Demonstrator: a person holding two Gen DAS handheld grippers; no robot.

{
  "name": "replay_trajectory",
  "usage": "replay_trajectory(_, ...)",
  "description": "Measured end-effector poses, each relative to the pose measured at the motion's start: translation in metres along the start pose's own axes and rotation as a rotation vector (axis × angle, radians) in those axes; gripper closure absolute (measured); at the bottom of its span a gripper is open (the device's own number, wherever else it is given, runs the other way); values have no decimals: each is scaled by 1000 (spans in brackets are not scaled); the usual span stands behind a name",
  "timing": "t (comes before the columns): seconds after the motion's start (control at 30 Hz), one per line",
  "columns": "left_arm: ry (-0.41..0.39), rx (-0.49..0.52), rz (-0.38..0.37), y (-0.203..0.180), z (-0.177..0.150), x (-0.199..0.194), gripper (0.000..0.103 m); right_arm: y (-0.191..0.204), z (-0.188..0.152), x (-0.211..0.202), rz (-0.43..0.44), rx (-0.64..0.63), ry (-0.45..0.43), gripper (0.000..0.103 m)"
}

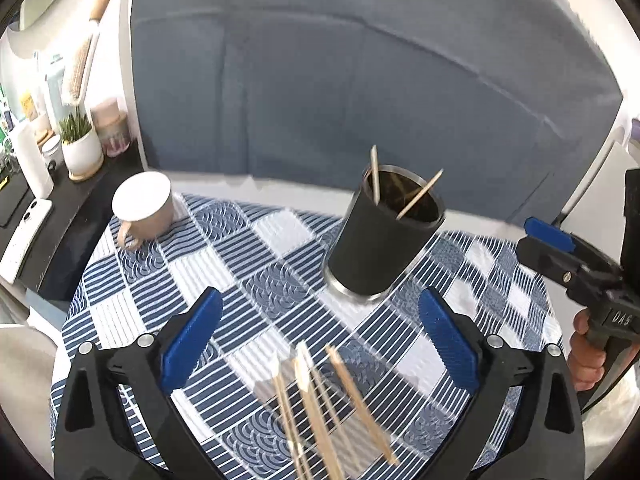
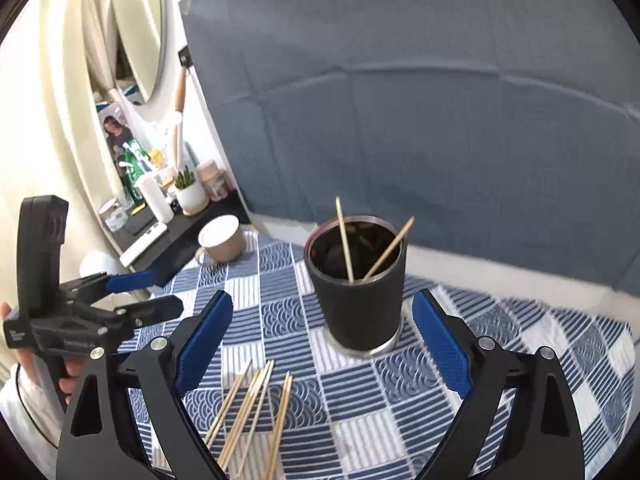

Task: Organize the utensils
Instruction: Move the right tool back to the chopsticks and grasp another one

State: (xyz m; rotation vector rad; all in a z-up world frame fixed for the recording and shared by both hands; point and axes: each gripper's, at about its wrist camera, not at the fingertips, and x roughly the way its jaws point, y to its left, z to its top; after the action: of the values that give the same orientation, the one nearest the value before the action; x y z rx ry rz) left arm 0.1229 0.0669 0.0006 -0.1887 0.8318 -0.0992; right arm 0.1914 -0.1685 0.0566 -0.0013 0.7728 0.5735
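A black metal cup (image 1: 380, 248) (image 2: 358, 288) stands on the blue-and-white checked cloth with two wooden sticks (image 1: 420, 194) (image 2: 386, 254) leaning in it. Several more wooden sticks (image 1: 316, 404) (image 2: 256, 408) lie loose on the cloth in front of the cup. My left gripper (image 1: 320, 328) is open and empty above these sticks; it also shows in the right wrist view (image 2: 148, 292). My right gripper (image 2: 322, 336) is open and empty, in front of the cup; it also shows at the right edge of the left wrist view (image 1: 544, 240).
A beige mug (image 1: 144, 208) (image 2: 222, 244) stands at the cloth's far left corner. A black shelf (image 2: 180, 236) to the left holds a potted plant (image 1: 80, 148), bottles and jars. A blue padded wall (image 1: 360, 80) stands behind the table.
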Motion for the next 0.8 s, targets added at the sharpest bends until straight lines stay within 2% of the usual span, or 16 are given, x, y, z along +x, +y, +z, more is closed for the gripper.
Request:
replay_trajectory(0.27,131,-40,-16,27,-30,30,6,12,-23,28,-21,29,96,16)
replay_trajectory(0.8,362,-56,19,57,-83,87,6,23,-84,85,-55,21,301,16)
